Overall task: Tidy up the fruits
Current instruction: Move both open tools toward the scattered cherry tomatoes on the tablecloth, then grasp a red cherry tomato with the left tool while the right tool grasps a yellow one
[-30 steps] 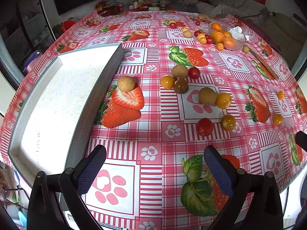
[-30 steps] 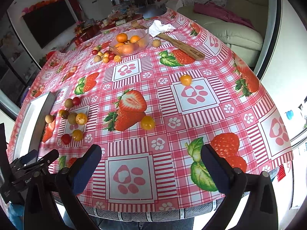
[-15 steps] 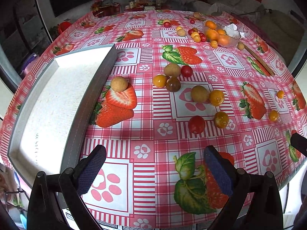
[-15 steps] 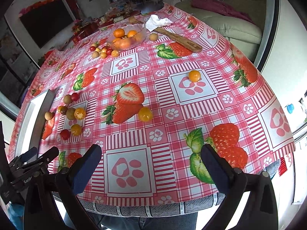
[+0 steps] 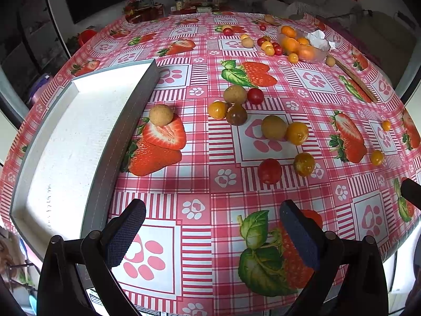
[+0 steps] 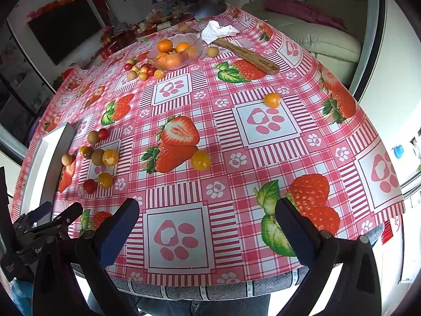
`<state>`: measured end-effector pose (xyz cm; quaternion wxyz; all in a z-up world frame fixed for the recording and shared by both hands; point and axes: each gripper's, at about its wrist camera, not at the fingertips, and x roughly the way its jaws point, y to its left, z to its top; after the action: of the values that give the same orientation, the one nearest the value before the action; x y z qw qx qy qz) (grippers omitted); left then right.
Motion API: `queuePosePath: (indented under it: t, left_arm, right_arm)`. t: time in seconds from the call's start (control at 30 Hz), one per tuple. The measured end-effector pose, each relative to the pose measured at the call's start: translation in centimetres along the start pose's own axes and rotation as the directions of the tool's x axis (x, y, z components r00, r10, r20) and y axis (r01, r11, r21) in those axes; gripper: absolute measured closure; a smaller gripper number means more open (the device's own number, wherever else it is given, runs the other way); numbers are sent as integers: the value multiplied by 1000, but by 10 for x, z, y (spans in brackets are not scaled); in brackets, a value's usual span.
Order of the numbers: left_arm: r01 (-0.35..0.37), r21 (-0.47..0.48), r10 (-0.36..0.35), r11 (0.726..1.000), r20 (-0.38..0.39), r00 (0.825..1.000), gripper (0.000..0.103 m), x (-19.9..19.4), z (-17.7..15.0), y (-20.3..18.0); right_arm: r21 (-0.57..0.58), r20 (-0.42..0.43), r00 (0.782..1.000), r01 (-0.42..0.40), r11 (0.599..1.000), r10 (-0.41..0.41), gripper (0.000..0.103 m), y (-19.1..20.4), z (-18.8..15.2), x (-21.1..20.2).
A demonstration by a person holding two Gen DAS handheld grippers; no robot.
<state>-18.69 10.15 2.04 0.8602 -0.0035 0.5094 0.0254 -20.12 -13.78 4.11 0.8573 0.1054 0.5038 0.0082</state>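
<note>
Both grippers idle over the near table edge: left gripper [image 5: 211, 231] has its jaws spread wide with nothing between them, right gripper [image 6: 206, 230] same, spread and empty. Loose fruits sit in a cluster at roughly 12–1 o'clock from the left gripper: red cherry tomato [image 5: 269, 170] nearest, a mottled orange-green one [image 5: 304, 163] just beside it at its 3 o'clock, then a tan round fruit [image 5: 273, 127] touching an orange tomato [image 5: 297, 133] farther out. One tan fruit [image 5: 161, 115] sits alone at 11 o'clock, just beside the wall of the grey tray [image 5: 113, 142], whose white floor is bare. In the right view a yellow tomato [image 6: 200, 160] is at 12 o'clock, another orange one [image 6: 272, 100] well beyond at 1 o'clock; glass bowl [image 6: 196, 48] with tangerines is far at 12. Handling guess: all small, light, round, so they'll roll on the glossy tablecloth [image 5: 194, 184] if nudged. Tomato skins look smooth and slick, soft inside, so they'll likely split under a hard squeeze; tan ones look matte, probably firmer shell, better grip. Take each across its widest middle, pads either side, come straight down, close gently. Touching pairs are a risk: a finger can bump the neighbour away, so I'd start with the isolated ones. The tray looks like the likely destination, but I can't confirm that.
</note>
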Motion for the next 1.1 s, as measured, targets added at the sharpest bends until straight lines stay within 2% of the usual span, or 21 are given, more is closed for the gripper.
queuePosePath:
  t: [0.6,0.83,1.1]
  left_arm:
    - [-19,14,19,1000,-6,1000,1,7,1,-2]
    - [-5,81,5,997,7,1000,1,12,7,-16]
    - [11,152,-17,988,36,999,2,16,15,-34]
  right_arm:
    - [2,-6,1000,5,1000,-5,0,-3,1,6]
    - [-4,-16,1000,25,1000,-25,0,-5,0,12]
    - [-64,-2,998,62,996,-62,1,3,12,28]
